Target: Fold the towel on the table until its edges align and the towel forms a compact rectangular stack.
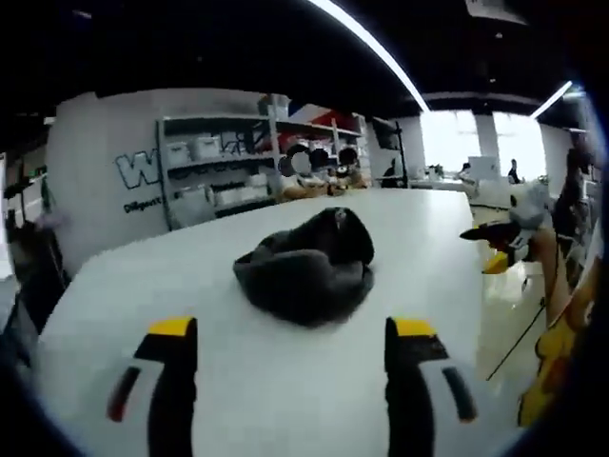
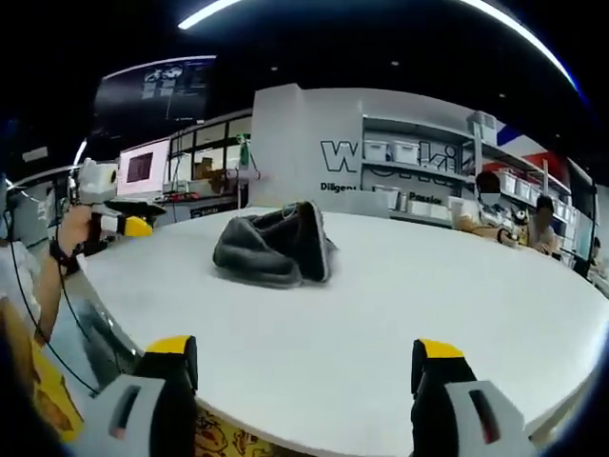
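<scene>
Left gripper view looks across a white table (image 1: 285, 400) at a dark grey towel (image 1: 306, 267) lying in a crumpled heap near the middle, well ahead of the left tool (image 1: 291, 381), whose two jaws stand wide apart with nothing between them. In the right gripper view the same towel (image 2: 274, 249) sits as a slumped mound with one fold standing up at its right side, well apart from the right tool (image 2: 304, 390) – that one is also spread and empty, hanging at the near edge of the table. The left tool shows again at the left of this view, off the table edge, held in a person's hand (image 2: 71, 238).

No fold has been made yet, as I judge it: the cloth has no flat spread and no edge lined up, so it first needs opening out. The towel looks soft, thick and limp – light to lift, with no stiffness of its own, so it will sag and drape from wherever it is pinched, and bunched layers may come up together. Its corners and hems are hard to pick out in the heap. The raised fold is the easiest bite; better still two separate points on one outer edge, one per tool, so the cloth can be pulled flat between them
</scene>
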{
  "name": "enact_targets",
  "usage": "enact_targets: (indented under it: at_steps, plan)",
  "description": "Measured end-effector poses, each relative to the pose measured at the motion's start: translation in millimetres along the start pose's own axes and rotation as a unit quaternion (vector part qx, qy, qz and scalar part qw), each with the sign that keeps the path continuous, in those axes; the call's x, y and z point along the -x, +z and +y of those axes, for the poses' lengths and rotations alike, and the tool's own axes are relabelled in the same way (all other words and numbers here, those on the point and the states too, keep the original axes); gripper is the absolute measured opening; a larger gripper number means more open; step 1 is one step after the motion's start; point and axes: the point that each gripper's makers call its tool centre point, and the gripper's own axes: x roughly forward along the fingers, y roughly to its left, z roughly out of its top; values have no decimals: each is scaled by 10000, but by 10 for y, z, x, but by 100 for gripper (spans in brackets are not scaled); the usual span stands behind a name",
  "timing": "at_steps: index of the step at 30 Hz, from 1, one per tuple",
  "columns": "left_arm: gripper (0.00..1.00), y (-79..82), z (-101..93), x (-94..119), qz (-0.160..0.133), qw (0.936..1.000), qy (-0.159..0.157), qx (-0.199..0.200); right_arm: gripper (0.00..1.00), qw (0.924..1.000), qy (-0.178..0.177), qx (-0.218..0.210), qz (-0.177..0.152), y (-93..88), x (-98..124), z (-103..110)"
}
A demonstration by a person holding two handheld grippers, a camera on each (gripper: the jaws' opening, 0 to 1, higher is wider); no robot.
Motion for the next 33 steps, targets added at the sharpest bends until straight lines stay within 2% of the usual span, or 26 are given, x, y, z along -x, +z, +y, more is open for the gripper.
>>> enact_targets:
  at_steps: [2,3,4,6,10,13,18,22,26,33]
  plan:
    - [91,-362,100,197,309,9988,349,166,98,10000,21,-12,7,3,-35,7]
    - [92,-416,110,222,384,9984,382,183,98,10000,26,-6,30,-3,-50,9]
    - [92,-609,140,327,641,9963,510,267,98,10000,31,1,60,-9,-64,11]
    - [94,-744,197,456,627,9936,742,571,98,9999,45,16,89,-12,-78,17]
    - [95,-877,212,639,561,9918,844,780,98,9999,55,27,89,-1,-89,22]
    - [95,-919,209,697,606,9910,904,774,98,9999,32,28,113,-6,-98,12]
    - [95,-886,201,717,506,9913,921,793,98,9999,22,40,158,-20,-106,18]
    - [95,-903,190,715,547,9912,948,751,98,9999,18,41,167,-22,-102,18]
    - [95,-909,160,705,545,9917,867,776,98,9998,-2,32,188,-33,-105,3]
    - [95,-839,145,691,460,9928,828,737,98,9998,15,19,190,-48,-113,13]
